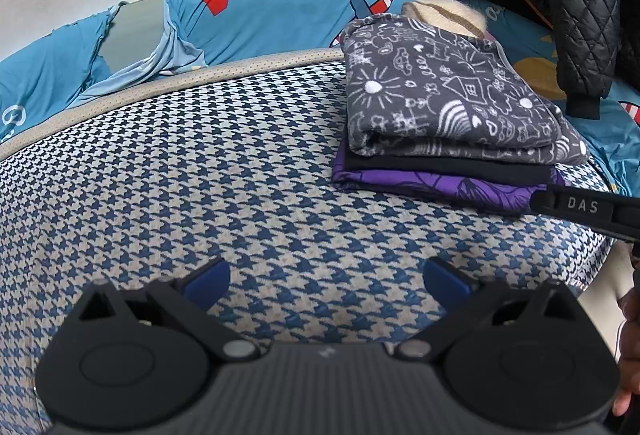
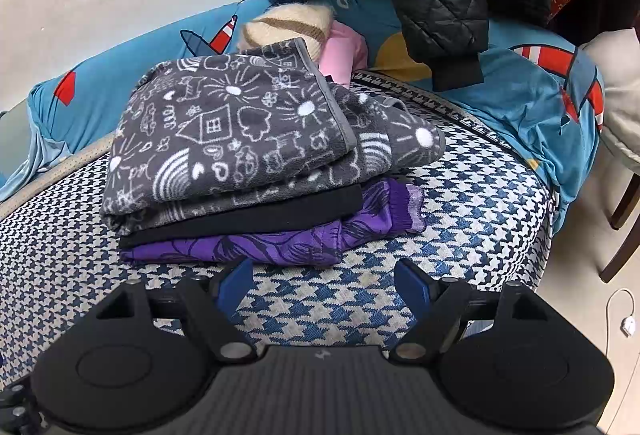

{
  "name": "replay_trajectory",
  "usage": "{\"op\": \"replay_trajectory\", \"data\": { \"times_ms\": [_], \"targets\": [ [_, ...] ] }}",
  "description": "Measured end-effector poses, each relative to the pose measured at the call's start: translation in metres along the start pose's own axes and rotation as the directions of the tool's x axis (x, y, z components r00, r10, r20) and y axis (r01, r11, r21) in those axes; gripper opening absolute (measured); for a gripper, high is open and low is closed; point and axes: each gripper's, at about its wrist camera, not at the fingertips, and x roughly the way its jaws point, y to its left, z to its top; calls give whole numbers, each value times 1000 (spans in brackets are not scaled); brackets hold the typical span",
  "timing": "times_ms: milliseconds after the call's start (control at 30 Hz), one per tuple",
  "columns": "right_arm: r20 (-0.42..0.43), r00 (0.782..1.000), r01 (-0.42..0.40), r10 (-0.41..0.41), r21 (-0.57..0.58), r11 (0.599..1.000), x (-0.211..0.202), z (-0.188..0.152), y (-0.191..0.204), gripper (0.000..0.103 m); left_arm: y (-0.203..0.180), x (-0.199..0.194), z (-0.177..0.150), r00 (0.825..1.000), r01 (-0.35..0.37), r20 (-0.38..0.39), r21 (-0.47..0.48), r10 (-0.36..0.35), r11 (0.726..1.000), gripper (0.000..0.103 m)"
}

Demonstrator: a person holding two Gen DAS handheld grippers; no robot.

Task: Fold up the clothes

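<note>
- Both grippers, left (image 1: 326, 281) and right (image 2: 325, 281), are hanging spread and empty over the cushion (image 1: 200, 175).
- Folded stack (image 2: 256, 171) is sitting near the cushion's far right corner.
- Likely reaching next toward the unfolded pile (image 2: 320, 31) behind; grasp one layer only.

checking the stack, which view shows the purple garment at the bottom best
The right wrist view: the purple garment shows its front edge and cuffed end. The left wrist view shows only a thin purple strip under the stack.
</note>
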Motion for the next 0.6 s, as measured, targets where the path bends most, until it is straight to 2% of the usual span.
{"op": "replay_trajectory", "data": {
  "times_ms": [600],
  "targets": [
    [-2,1000,-2,2,-10,1000,1,0,1,78,-1,2,0,1000,-3,-5,2,3,1000,103]
  ]
}}
